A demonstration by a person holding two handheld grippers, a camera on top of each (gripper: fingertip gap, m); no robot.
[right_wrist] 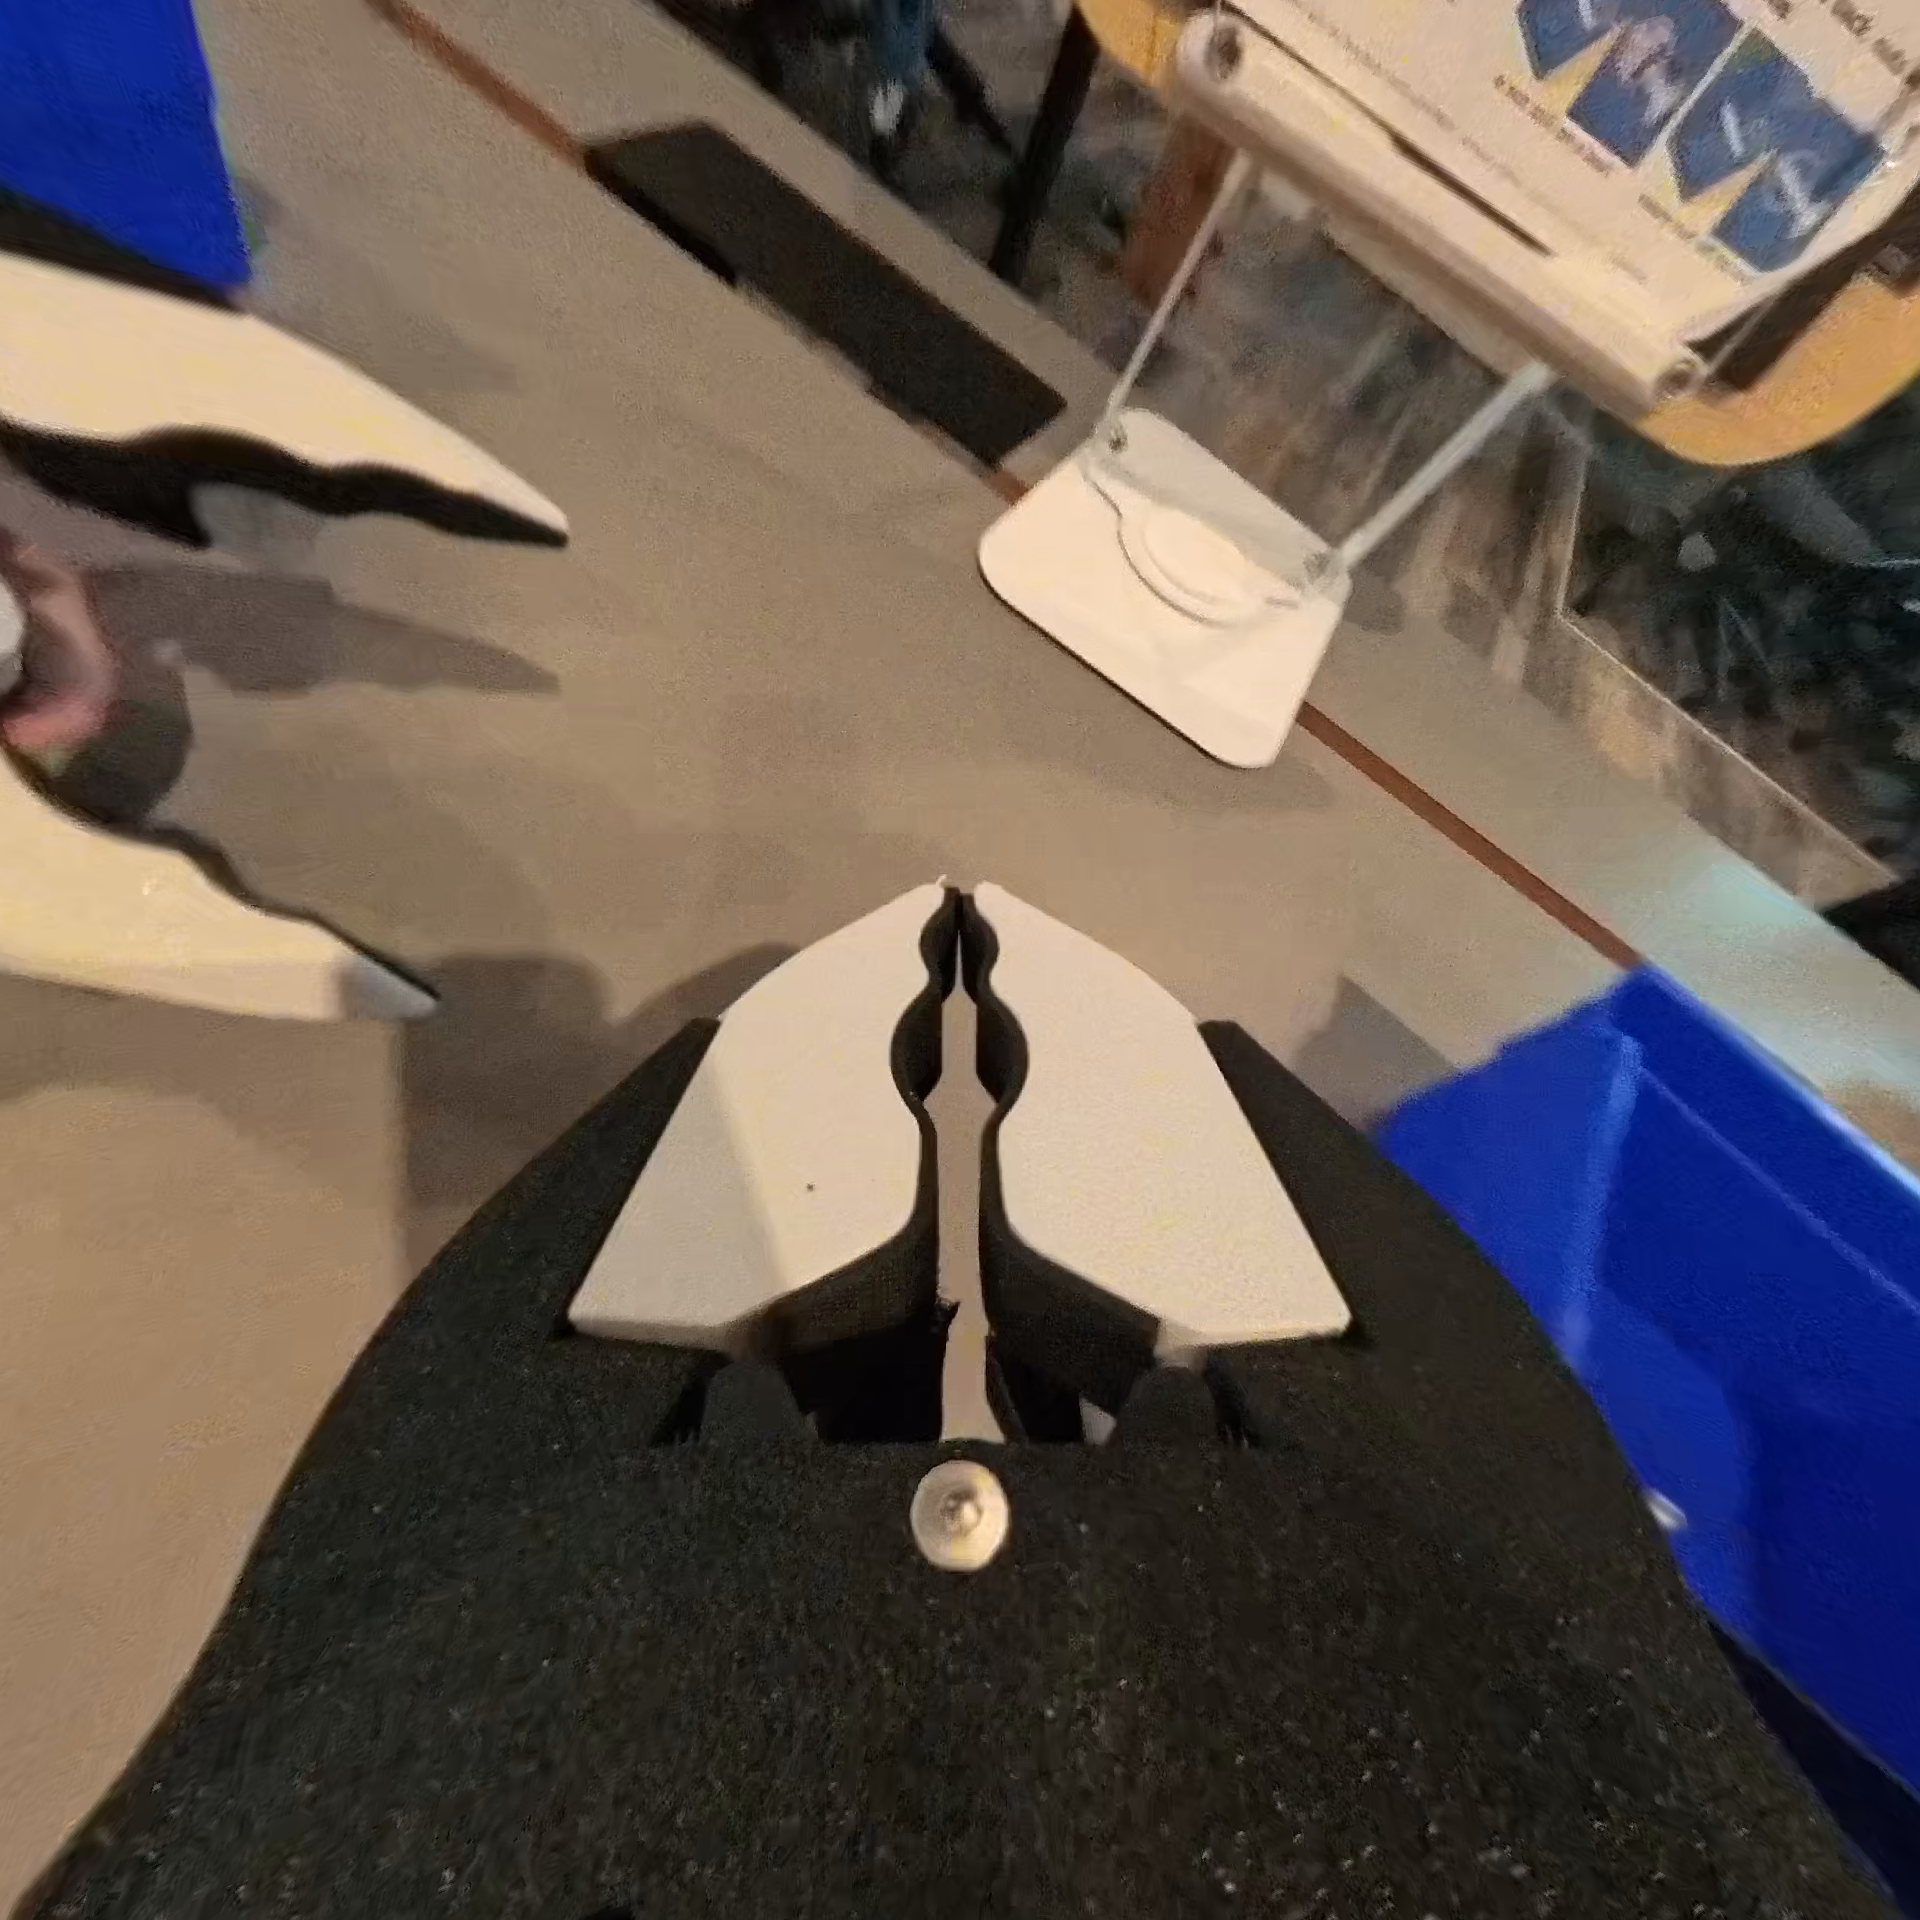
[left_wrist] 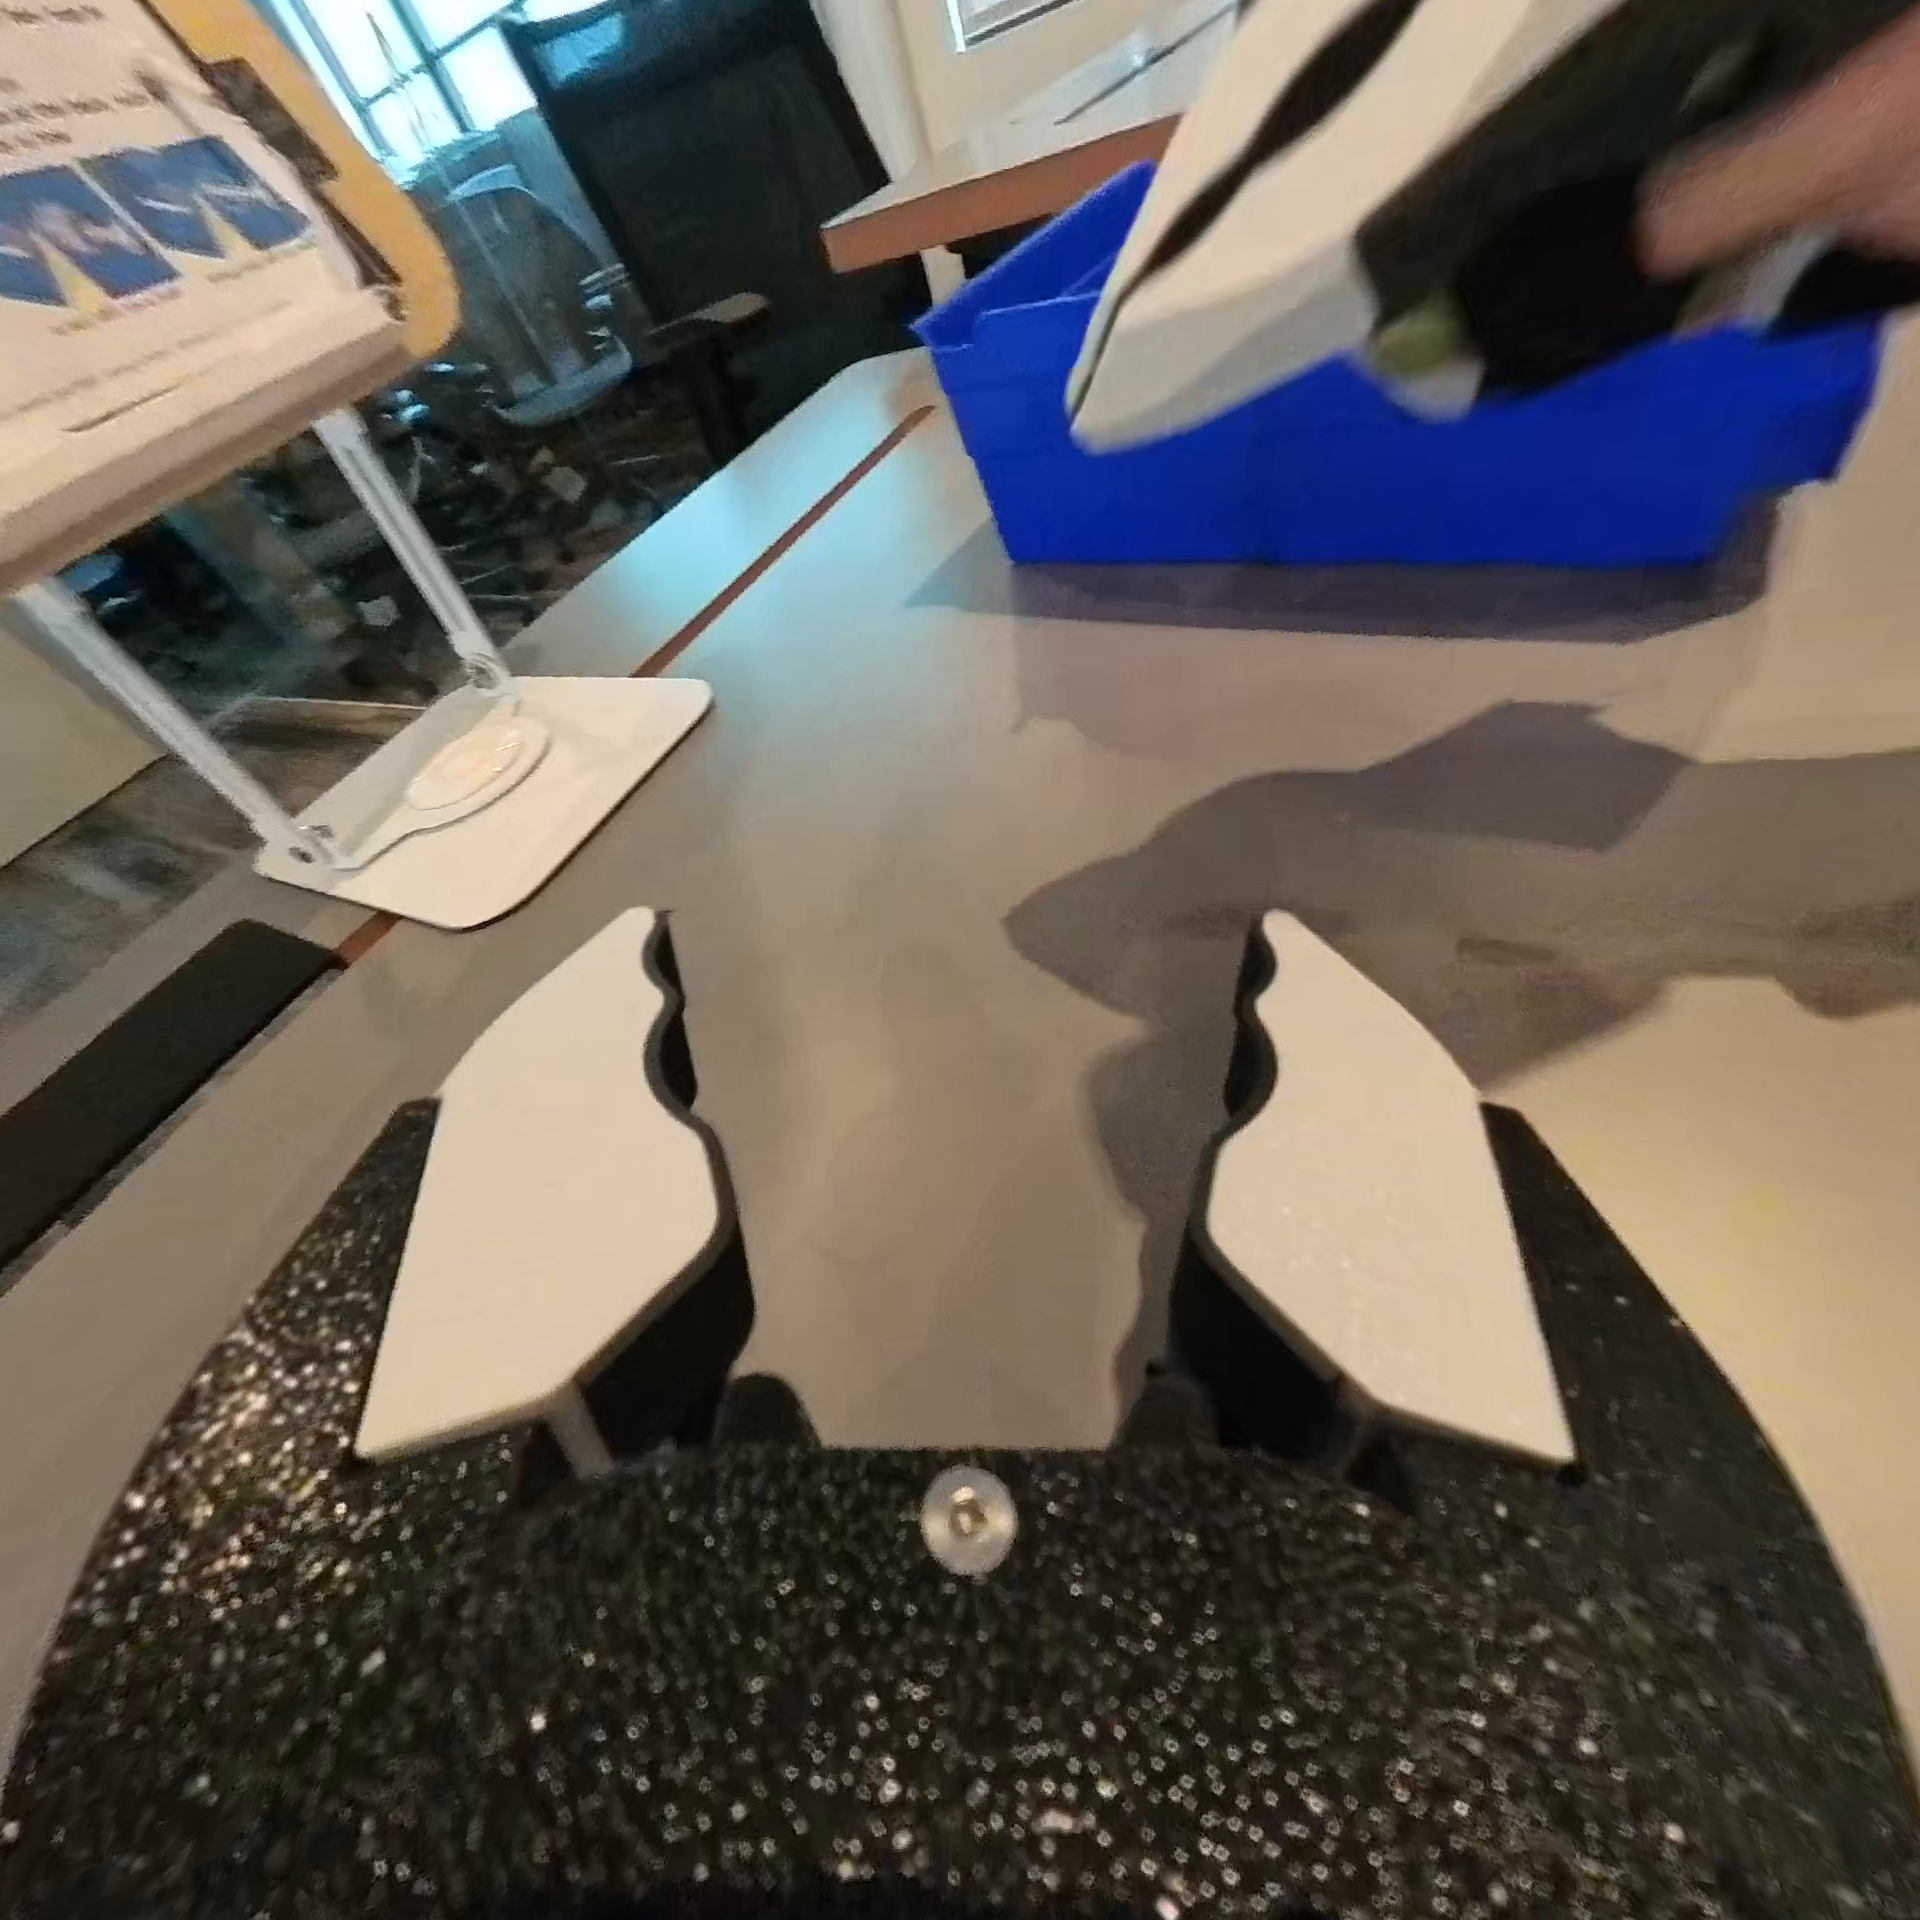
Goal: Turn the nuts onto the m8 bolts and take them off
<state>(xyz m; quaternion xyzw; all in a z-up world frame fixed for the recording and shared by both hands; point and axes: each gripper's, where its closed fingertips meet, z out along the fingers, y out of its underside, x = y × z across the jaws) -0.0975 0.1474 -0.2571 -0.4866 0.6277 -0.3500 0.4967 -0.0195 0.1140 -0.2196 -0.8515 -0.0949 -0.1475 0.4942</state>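
No nuts or bolts show in either view. My left gripper (left_wrist: pixel 961 925) is open and empty, low over the grey table (left_wrist: pixel 894 665). It also shows at the left of the right wrist view (right_wrist: pixel 497 769), its two white fingers spread wide. My right gripper (right_wrist: pixel 961 888) is shut with its tips touching and nothing between them. In the left wrist view it (left_wrist: pixel 1086 410) hangs at the upper right, in front of a blue bin (left_wrist: pixel 1351 488), with a blurred hand behind it. What the bin holds is hidden.
A clear sign stand with a white base (left_wrist: pixel 499 790) stands at the table's left edge; it also shows in the right wrist view (right_wrist: pixel 1174 613). A black strip (right_wrist: pixel 831 291) lies along that edge. The blue bin (right_wrist: pixel 1662 1195) is close on my right gripper's right. Some 10 centimetres of space lies between my two pairs of fingers. It is some 30 centimetres from my left tips to the white base (left_wrist: pixel 499 790). It is also in sight in the right wrist view (right_wrist: pixel 1154 581).
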